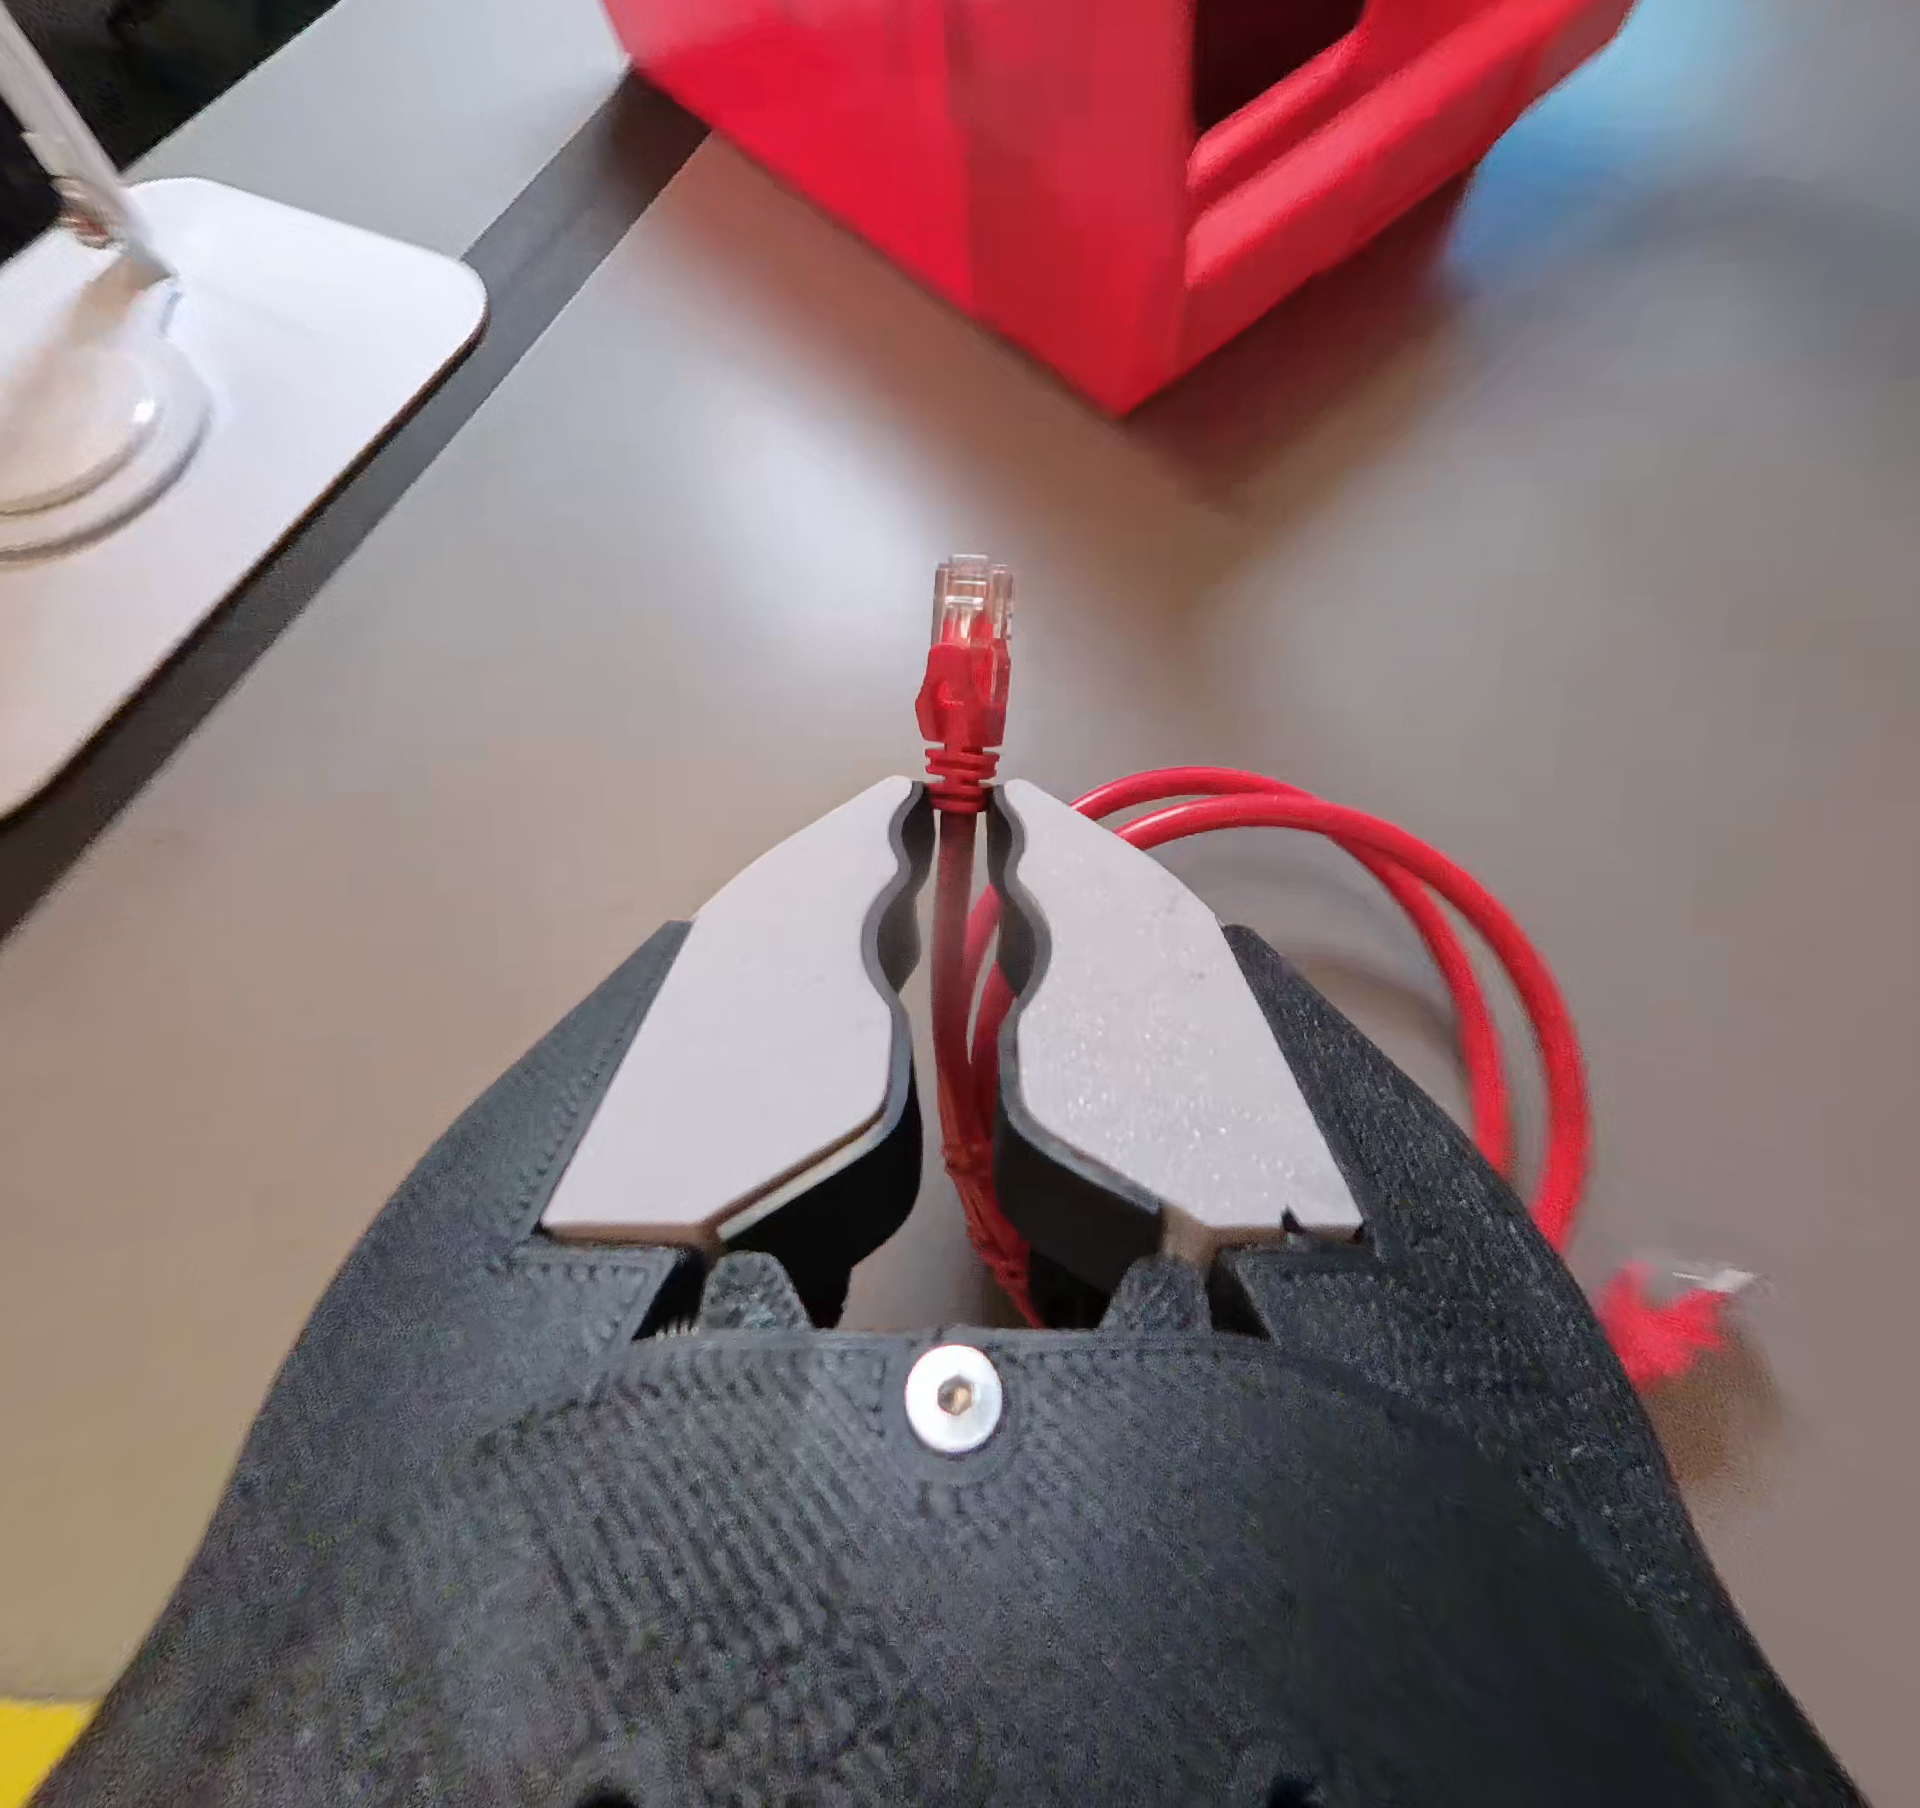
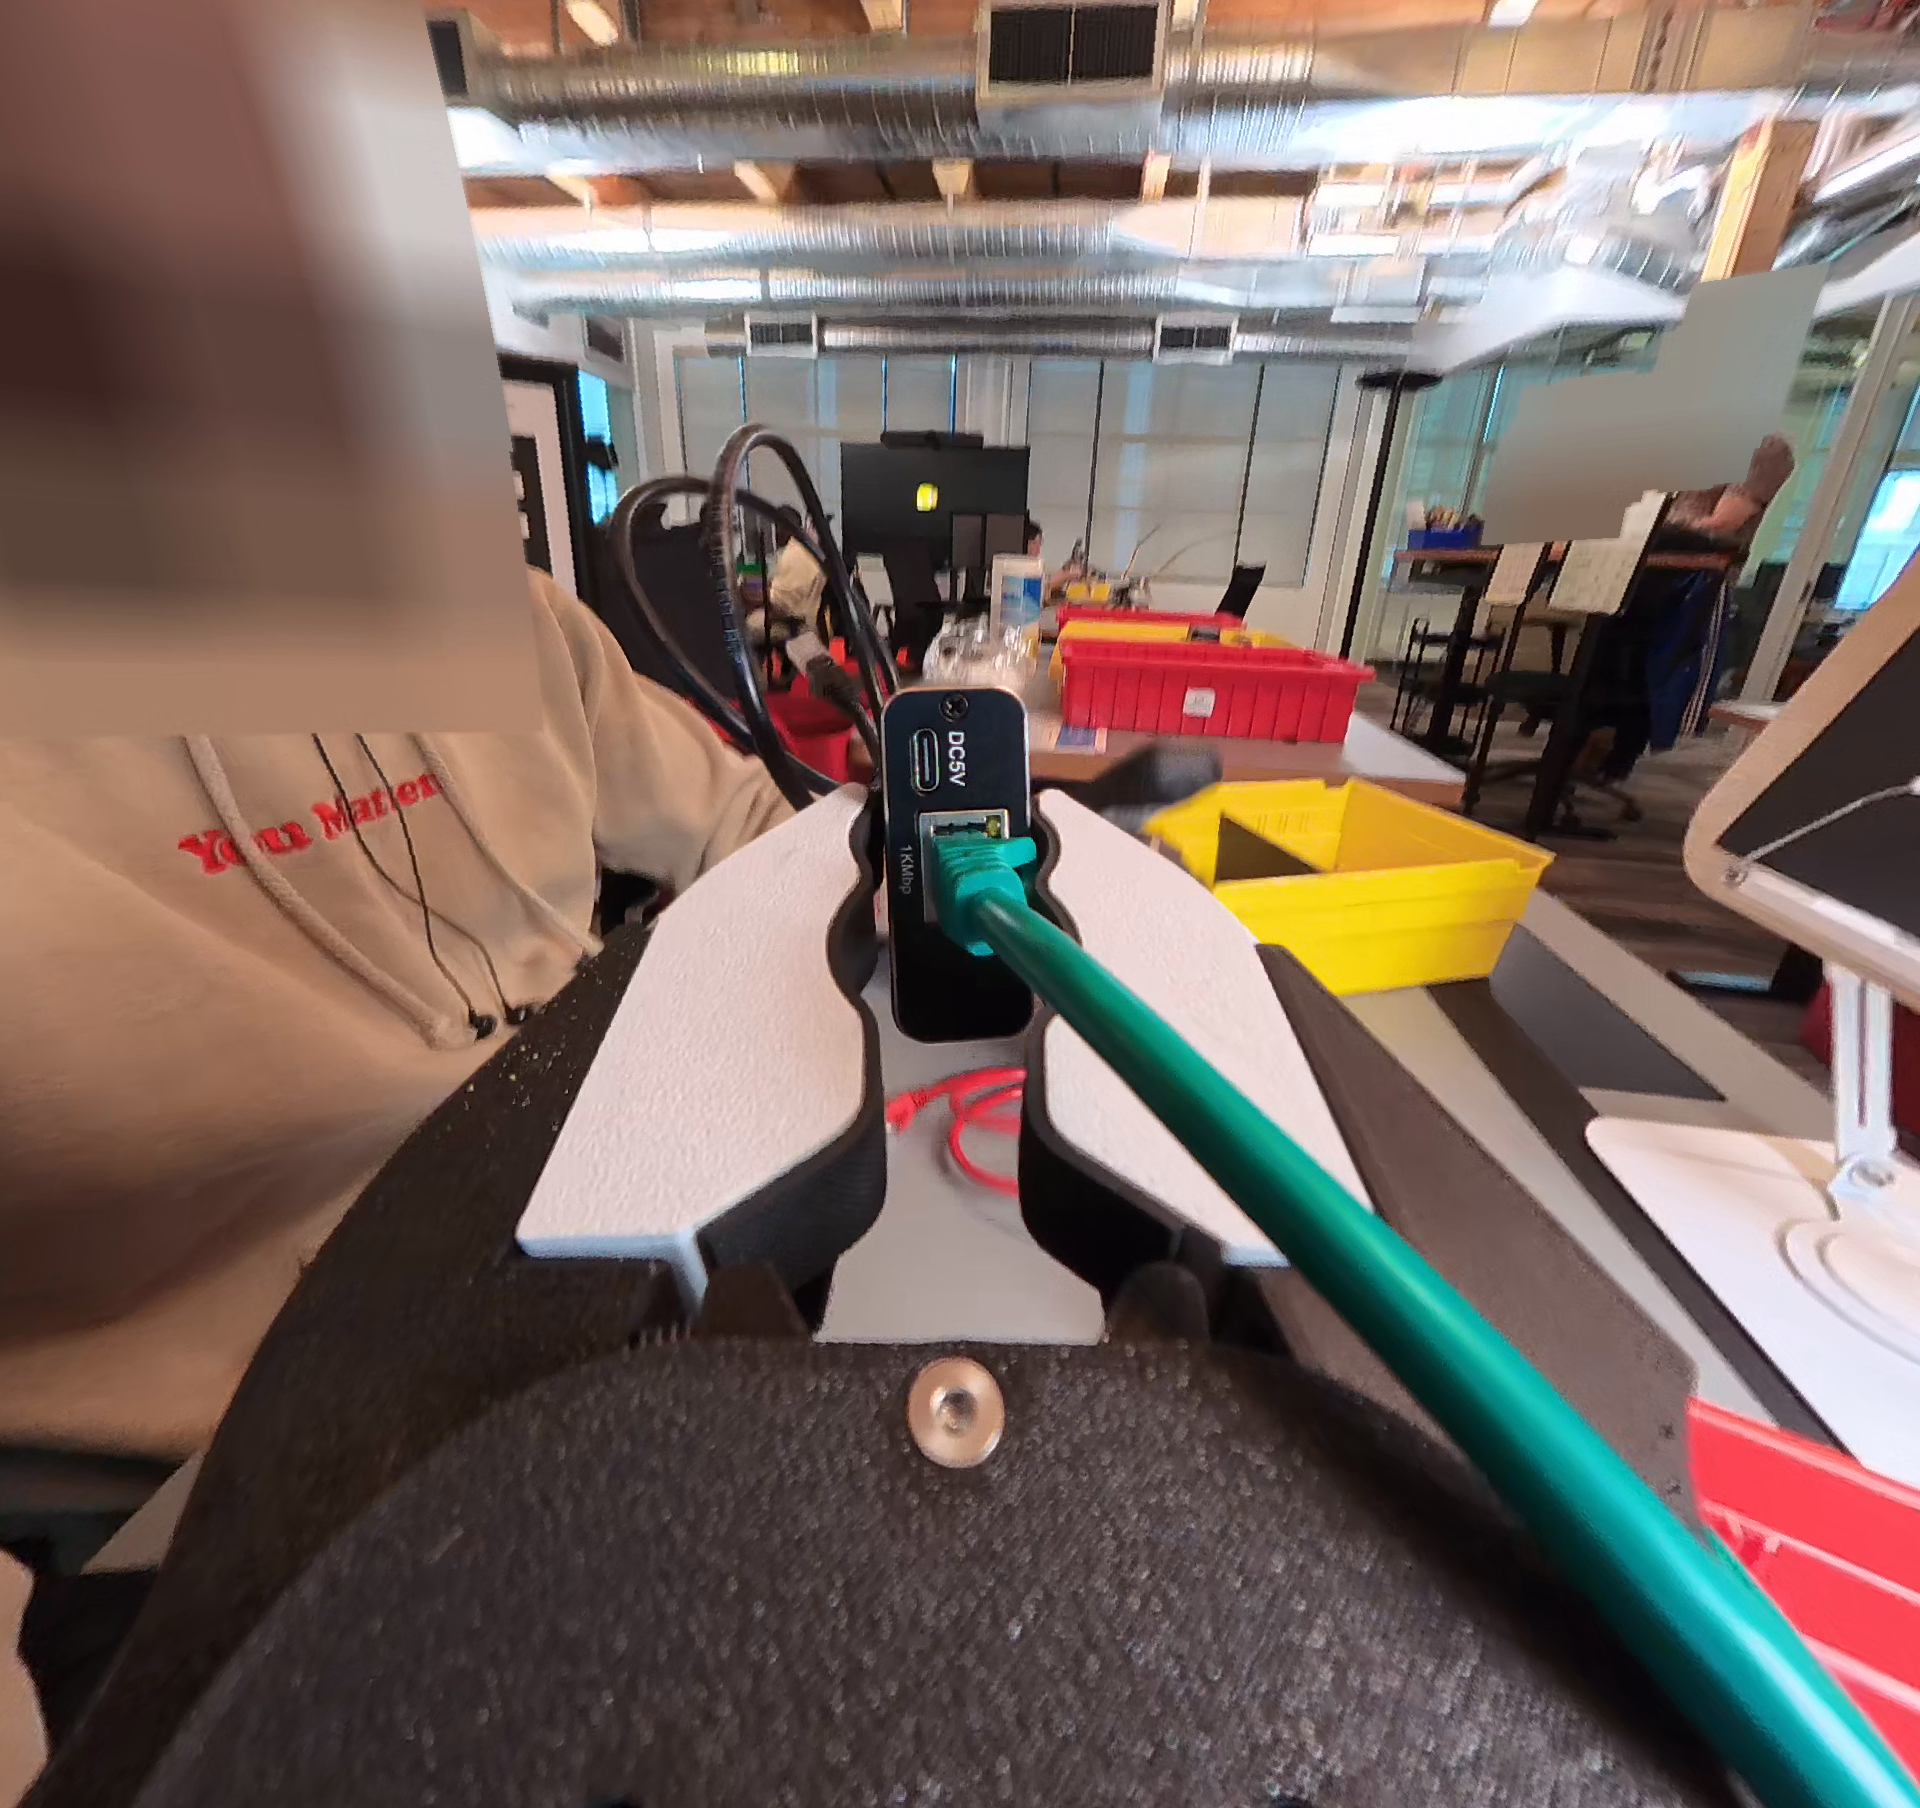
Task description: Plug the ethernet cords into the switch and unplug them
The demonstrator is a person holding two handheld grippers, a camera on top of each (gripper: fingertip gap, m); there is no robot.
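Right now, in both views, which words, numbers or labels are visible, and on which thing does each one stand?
On the black switch: white printed markings beside its ports; I do not copy writing.
On the beige hoodie: red lettering on the chest, not copied.
On the red tray far back: a small white label, too small to read.
Left wrist view: no writing on the red cord or the red bin.

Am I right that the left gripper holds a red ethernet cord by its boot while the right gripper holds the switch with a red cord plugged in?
Not quite. In the right wrist view the cord plugged into the switch, held by the right gripper, is the green cord, not a red one. The left gripper does hold the red cord by its boot.
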